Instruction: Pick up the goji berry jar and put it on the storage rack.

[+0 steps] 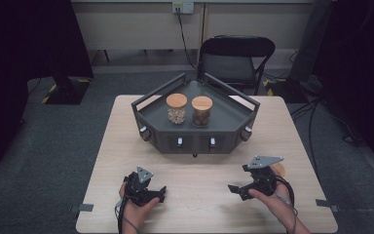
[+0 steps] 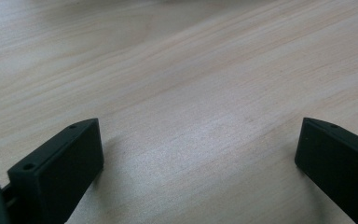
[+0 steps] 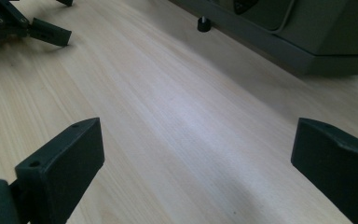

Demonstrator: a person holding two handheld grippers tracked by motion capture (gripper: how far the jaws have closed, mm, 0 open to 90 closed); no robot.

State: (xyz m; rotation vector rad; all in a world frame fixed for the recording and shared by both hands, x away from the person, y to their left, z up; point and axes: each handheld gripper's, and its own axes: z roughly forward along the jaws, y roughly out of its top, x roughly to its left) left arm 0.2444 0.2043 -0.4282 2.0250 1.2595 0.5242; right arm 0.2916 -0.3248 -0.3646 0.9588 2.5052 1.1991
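Both grippers, left [image 1: 161,193] and right [image 1: 232,188], are held spread, empty; wooden-lidded glass jars [image 1: 177,109] could be toppled if approached carelessly.

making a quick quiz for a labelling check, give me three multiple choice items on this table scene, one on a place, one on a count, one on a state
1. Where do the two glass jars stand?
A. inside the dark angular tray
B. on the bare table by the right hand
C. on the folding chair

2. How many jars with wooden lids are there?
A. one
B. two
C. four

3. How do the left hand-held gripper's jaws stand?
A. shut on a jar
B. shut on nothing
C. open, with nothing between them

Answers:
1 A: the left jar and the right jar stand side by side inside the tray, at the far side of the table.
2 B: two round wooden lids show in the high view.
3 C: the left hand-held gripper shows its jaws wide apart over bare wood; the right hand-held gripper looks the same.
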